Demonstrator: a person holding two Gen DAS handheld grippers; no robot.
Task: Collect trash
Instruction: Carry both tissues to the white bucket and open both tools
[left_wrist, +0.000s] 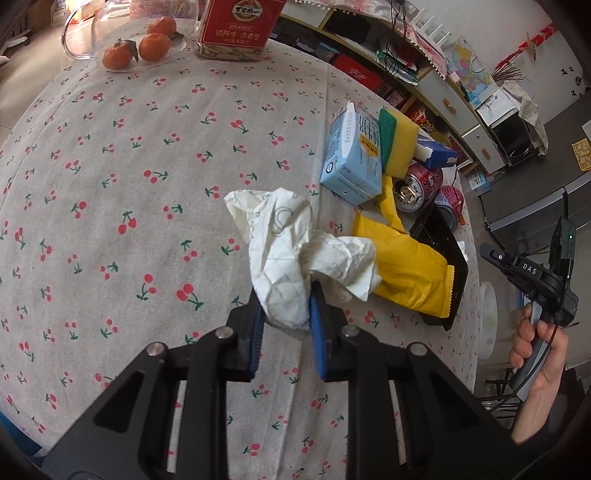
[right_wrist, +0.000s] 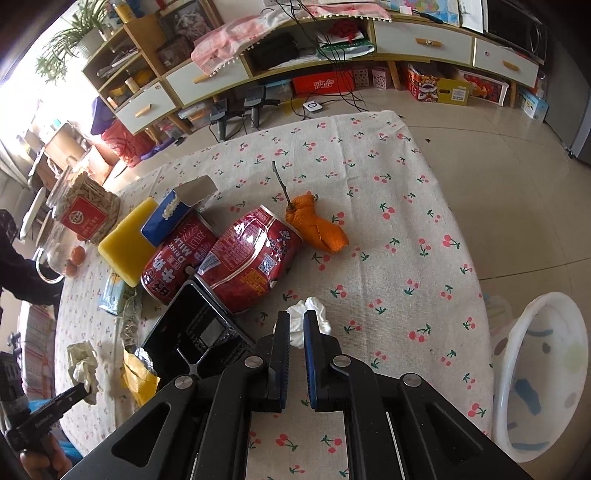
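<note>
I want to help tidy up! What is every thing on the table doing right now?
Left gripper: shut on crumpled paper, lifted.
Right gripper: shut on white tissue.
Red cans: lying on their sides, one dented.
Milk carton: lying down.
Orange peel: lying loose on the cloth.
Yellow wrapper: torn open, resting on the black tray.
White bin: open, beside the table.
</note>
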